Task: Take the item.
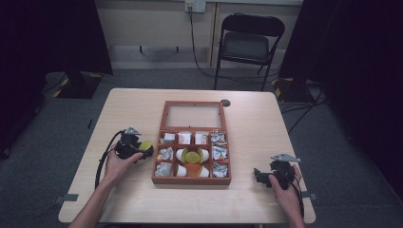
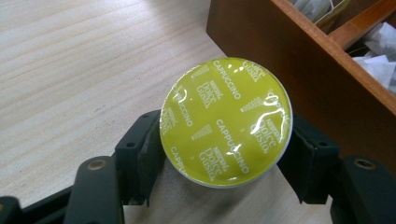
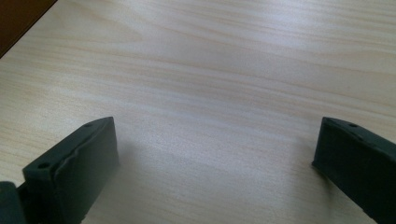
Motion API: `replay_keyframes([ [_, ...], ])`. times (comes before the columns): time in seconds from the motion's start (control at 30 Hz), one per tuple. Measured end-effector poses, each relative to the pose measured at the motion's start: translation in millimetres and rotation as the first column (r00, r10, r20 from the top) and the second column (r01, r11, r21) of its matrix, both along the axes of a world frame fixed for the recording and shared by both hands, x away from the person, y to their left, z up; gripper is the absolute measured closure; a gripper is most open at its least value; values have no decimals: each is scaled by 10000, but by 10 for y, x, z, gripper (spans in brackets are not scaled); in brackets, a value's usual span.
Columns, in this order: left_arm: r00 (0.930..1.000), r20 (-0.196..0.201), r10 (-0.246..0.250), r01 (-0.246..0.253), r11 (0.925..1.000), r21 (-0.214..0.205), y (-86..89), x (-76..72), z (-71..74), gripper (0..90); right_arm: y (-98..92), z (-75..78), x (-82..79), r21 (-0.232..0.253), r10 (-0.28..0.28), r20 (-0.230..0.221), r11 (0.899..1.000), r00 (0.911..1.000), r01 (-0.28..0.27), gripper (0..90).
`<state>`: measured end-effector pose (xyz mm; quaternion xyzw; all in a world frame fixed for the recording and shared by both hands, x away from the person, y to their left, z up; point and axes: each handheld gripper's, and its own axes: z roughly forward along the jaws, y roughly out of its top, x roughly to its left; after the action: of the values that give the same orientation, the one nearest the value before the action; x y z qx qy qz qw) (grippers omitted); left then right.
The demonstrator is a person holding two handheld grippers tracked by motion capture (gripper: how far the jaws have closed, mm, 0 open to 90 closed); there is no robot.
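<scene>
Dark curtains and a folding chair (image 1: 250, 40) stand behind your light wooden table (image 1: 128, 107), where an open wooden box (image 1: 192, 142) of packets and capsules sits at the centre. Your left gripper (image 2: 224, 154) is clamped on a yellow-green cappuccino capsule (image 2: 226, 121), just beside the box's left wall, foil lid facing its camera. Your right gripper (image 3: 215, 163) is near the table's right front corner, jaws wide apart over bare wood.

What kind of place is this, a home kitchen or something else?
Probably a recording studio or lab, not a kitchen. Black curtains flank one bare wooden table. A folding chair stands behind it on grey carpet, and cables run from a wall socket.
</scene>
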<state>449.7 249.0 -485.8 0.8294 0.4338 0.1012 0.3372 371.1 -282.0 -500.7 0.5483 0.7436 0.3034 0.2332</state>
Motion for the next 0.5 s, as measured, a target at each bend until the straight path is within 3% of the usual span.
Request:
replay_keyframes([
  [0.5, 9999, 128, 30, -26, 9996, -290, 35, -7, 30, 196, 0, 0, 0, 2, 0, -4, 10000, 10000, 0, 0],
])
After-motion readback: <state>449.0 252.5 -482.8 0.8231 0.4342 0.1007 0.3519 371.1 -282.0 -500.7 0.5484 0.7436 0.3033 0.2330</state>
